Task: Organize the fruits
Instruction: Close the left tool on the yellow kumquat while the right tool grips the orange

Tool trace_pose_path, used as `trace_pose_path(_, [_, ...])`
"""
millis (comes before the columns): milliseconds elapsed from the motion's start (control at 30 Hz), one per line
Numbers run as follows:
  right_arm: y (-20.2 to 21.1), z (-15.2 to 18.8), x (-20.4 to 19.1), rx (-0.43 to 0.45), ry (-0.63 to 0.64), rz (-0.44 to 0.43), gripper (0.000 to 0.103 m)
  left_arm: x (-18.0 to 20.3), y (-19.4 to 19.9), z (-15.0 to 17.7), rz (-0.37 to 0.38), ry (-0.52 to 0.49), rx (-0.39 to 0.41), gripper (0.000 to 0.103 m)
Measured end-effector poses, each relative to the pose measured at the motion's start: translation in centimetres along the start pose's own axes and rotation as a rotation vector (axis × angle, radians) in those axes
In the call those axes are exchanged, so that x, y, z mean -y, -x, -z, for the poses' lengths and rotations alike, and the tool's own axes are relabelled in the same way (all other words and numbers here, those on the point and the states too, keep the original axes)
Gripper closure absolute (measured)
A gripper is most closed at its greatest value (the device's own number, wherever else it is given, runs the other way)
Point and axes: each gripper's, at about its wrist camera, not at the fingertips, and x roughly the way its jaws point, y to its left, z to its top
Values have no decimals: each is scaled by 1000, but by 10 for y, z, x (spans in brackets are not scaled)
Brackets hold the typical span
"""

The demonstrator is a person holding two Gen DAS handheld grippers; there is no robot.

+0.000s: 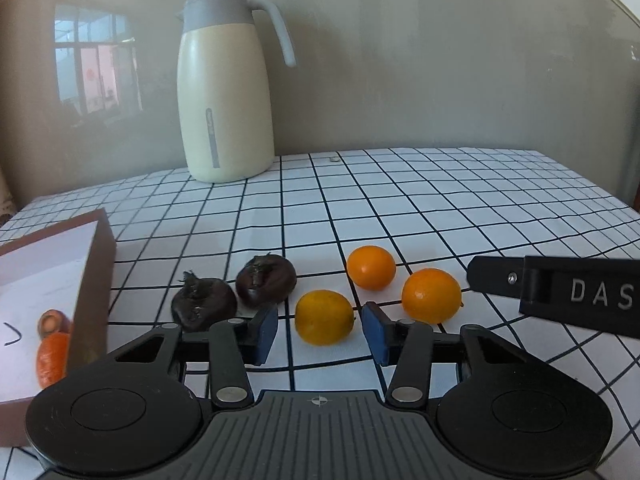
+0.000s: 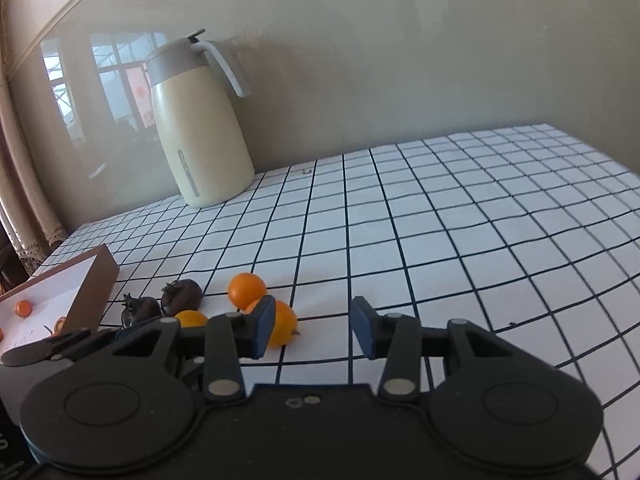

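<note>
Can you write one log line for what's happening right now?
left gripper: open around orange | right gripper: open, nothing held | box: left

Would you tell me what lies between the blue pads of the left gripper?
In the left wrist view, one small round orange fruit sits between the left gripper pads, with a gap either side; checked cloth lies beneath.

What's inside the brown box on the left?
Inside the brown box, on its white floor: carrot pieces, one small piece farther back, and a black mark. The near wall and the left gripper hide the rest.
</note>
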Motion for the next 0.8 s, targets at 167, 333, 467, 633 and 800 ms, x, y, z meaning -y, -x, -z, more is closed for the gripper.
trace_pose_path(167, [-9,-2,-5,-13,-4,-26,68,-4,-3,0,8,21,-12,69])
trace_pose_path(333, [-19,-1,-12,-43,-3,-46,67,-14,4,6,6,26,-13,69])
trace_pose_path(467, [-27,0,-15,-64,-10,-49,67,-24,12,12,2,29,-17,69])
trace_pose_path(633, [-36,2,-22,-90,-7,-38,68,-32,17,17,-6,33,-14,69])
trace_pose_path(800, [-38,3,-26,-78,9,-19,73,-35,19,21,-4,35,-7,69])
